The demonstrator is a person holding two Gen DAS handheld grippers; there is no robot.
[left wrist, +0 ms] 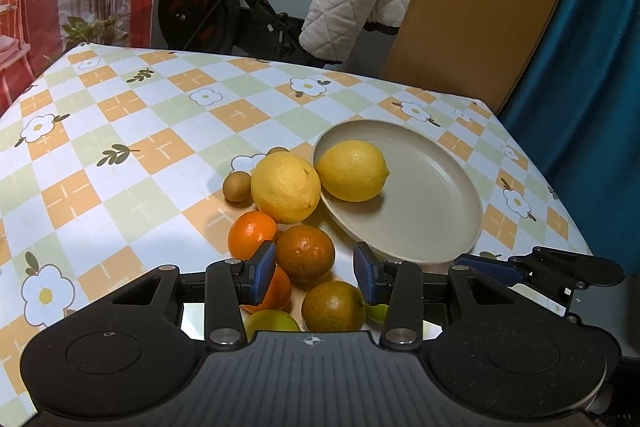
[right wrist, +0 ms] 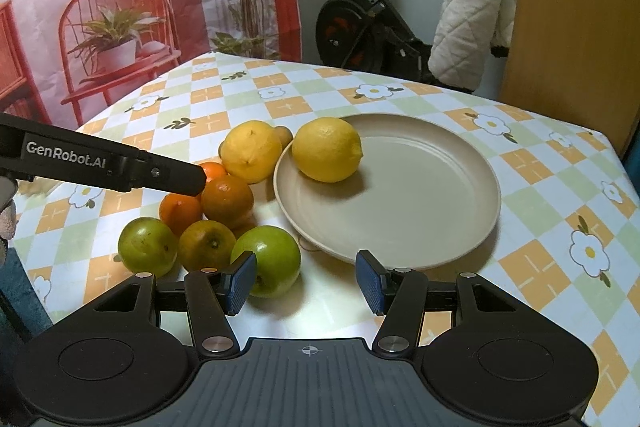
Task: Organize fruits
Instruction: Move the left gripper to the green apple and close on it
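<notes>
Two handheld grippers tilt downward, side by side. The left gripper (left wrist: 316, 273) has its blue-padded jaws parted with nothing pressed between them; its black finger (right wrist: 176, 177) reaches in from the left of the right wrist view. The right gripper (right wrist: 306, 281) likewise holds its jaws apart, empty, its fingers (left wrist: 492, 267) showing at the left camera's right edge.
</notes>
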